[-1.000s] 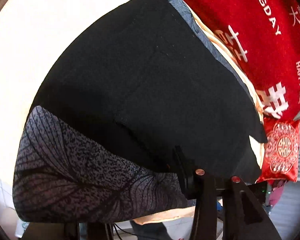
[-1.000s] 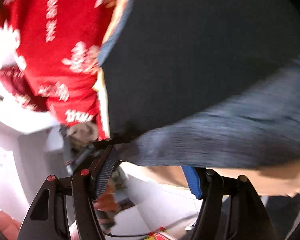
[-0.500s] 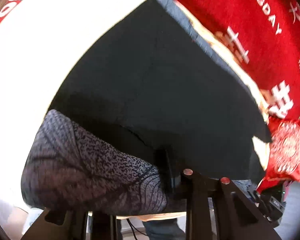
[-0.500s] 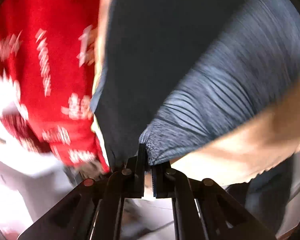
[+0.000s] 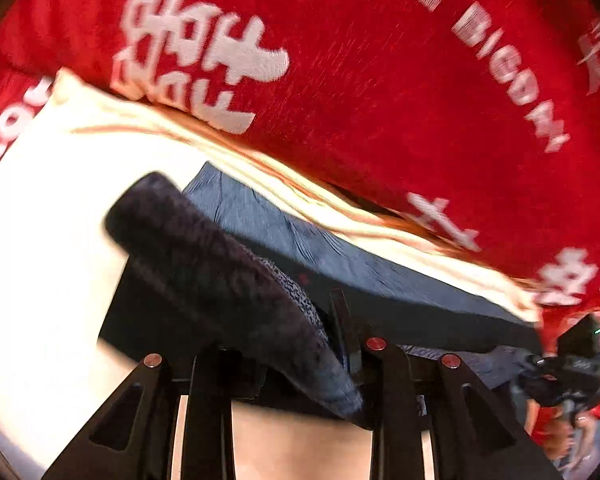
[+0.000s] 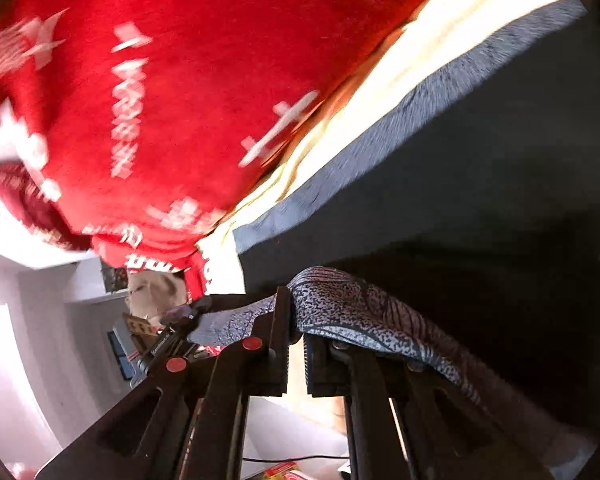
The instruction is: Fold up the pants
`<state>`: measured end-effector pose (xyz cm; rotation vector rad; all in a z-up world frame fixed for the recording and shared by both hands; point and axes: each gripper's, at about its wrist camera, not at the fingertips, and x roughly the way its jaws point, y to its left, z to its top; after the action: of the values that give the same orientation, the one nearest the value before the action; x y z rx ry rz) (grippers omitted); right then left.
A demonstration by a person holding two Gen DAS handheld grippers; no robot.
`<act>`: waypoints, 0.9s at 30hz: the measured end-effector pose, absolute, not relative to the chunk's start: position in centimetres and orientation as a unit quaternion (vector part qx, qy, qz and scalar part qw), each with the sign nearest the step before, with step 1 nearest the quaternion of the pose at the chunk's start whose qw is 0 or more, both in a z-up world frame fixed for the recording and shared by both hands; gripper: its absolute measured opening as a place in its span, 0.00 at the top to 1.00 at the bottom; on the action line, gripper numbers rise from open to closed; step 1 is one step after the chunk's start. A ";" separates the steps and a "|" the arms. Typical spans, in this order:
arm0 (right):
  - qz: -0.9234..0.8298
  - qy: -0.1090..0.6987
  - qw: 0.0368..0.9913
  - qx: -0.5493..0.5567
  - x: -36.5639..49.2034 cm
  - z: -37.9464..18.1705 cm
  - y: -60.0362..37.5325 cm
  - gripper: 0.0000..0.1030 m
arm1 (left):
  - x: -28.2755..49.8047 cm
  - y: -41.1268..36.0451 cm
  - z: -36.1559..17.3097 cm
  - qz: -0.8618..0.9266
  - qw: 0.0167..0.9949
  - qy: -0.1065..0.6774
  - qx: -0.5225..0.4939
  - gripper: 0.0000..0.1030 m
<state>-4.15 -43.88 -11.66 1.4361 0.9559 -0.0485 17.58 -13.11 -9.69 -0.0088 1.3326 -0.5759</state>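
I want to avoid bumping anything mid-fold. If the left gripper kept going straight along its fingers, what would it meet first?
Probably the dark pants lying flat just ahead of the left gripper, then the red blanket beyond. Depth is hard to judge here.

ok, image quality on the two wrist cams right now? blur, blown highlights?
Left wrist: motion smear on the red blanket lettering and patterned hem; cream sheet blown out. Right wrist: red lettering streaked, black pants crushed dark, hem sharp at the gripper.

One pair of dark pants (image 5: 380, 280) with patterned cuff (image 6: 352, 304). One red printed blanket (image 5: 380, 80). One cream sheet (image 5: 40, 220). Two grippers: left gripper (image 5: 300, 360), right gripper (image 6: 296, 344).
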 end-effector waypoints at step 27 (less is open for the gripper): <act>-0.002 0.544 0.744 0.386 7.1 -13.6 -38.6 0.52 | 18.7 -15.9 -15.1 -0.152 0.777 0.593 0.147 0.33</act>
<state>7.10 -38.59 -13.61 0.8461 1.1923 -0.0048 18.72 -15.95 -15.13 0.3189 1.2837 -0.3294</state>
